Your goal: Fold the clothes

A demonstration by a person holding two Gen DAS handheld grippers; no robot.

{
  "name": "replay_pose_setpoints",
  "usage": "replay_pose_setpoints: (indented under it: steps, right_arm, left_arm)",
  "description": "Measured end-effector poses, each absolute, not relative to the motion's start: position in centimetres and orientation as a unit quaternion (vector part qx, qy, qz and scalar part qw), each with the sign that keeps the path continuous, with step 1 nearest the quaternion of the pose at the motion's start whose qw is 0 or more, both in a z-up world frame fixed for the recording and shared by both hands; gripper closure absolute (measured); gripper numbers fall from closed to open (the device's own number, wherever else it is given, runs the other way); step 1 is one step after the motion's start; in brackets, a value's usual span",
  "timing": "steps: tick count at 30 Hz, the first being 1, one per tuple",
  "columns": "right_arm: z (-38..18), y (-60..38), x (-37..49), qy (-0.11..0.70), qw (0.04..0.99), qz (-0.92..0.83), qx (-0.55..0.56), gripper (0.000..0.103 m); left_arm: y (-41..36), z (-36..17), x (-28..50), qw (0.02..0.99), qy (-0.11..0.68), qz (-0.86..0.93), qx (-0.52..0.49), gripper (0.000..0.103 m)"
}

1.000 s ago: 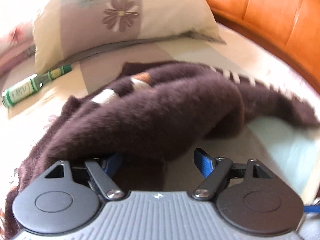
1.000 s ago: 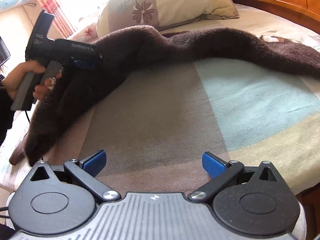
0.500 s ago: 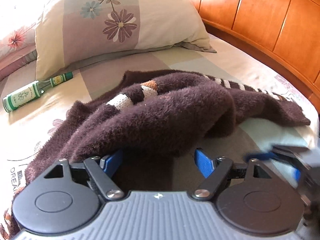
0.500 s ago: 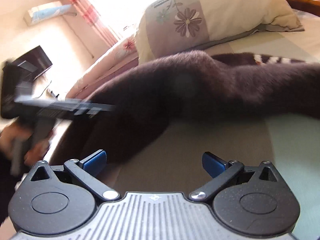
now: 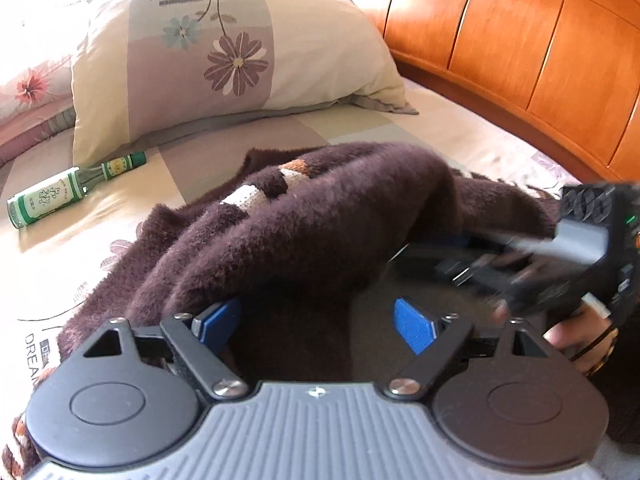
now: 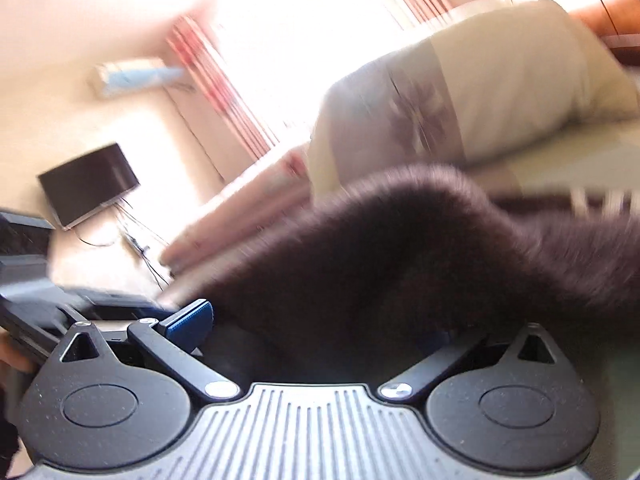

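Looking down my left claw [image 5: 316, 320], the two blue pads stand wide apart, with the near edge of the brown sweater [image 5: 304, 224] draped over the left pad and the right one bare. So nothing's pinched there as far as I can tell.

My right claw [image 6: 316, 326] is shoved right under the same fuzzy bulk. One blue pad shows on the left; the other is buried under fabric, though the arms look spread, so I'd call it apart rather than biting. That view is pretty smeared, so take it with salt.

The sweater itself sits bunched in a hump on the bed [image 5: 352, 128], with a striped bit trailing toward the headboard [image 5: 520, 52]. Not flat, not neatly folded.

My guess: I'm mid-way through gathering or turning over a section. Next move needs both claws to actually close on an edge, then carry it over evenly so the hump flattens instead of rolling.

Further back there's a green bottle [image 5: 72, 190] and the flowered pillow [image 5: 224, 64], well clear.
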State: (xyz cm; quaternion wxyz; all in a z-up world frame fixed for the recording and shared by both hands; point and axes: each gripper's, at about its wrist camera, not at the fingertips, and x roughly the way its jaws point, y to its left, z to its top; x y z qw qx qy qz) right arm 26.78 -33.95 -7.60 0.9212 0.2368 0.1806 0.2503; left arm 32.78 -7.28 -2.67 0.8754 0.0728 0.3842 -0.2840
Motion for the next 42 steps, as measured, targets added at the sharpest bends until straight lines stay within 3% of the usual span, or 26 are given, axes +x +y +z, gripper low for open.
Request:
replay_pose_setpoints:
  steps: [8, 14, 20, 25, 34, 42]
  right_arm:
    - [-2.2, -36.8, 23.0, 0.122, 0.929, 0.269, 0.224, 0.000]
    - [2.4, -38.5, 17.7, 0.068, 0.937, 0.283, 0.196, 0.000]
    - [-2.2, -38.5, 17.2, 0.229, 0.919, 0.270, 0.171, 0.000]
    - [-7.5, -37.6, 19.4, 0.306, 0.892, 0.263, 0.204, 0.000]
    - [-9.4, -36.2, 28.1, 0.276, 0.907, 0.237, 0.215, 0.000]
    - [-6.9, -32.5, 29.1, 0.221, 0.914, 0.300, 0.160, 0.000]
  left_arm:
    - [-6.9, -1.4, 27.8, 0.878, 0.375, -0.291, 0.069, 0.007]
    - [-8.3, -2.2, 23.1, 0.870, 0.378, -0.294, 0.115, 0.006]
    - [-9.8, -3.6, 20.5, 0.871, 0.376, -0.263, 0.174, 0.006]
    - [-9.5, -3.5, 19.8, 0.881, 0.382, -0.230, 0.160, 0.006]
    - [-7.2, -3.7, 20.1, 0.889, 0.399, -0.188, 0.125, 0.006]
    - [-5.6, -3.2, 20.3, 0.899, 0.392, -0.163, 0.104, 0.006]
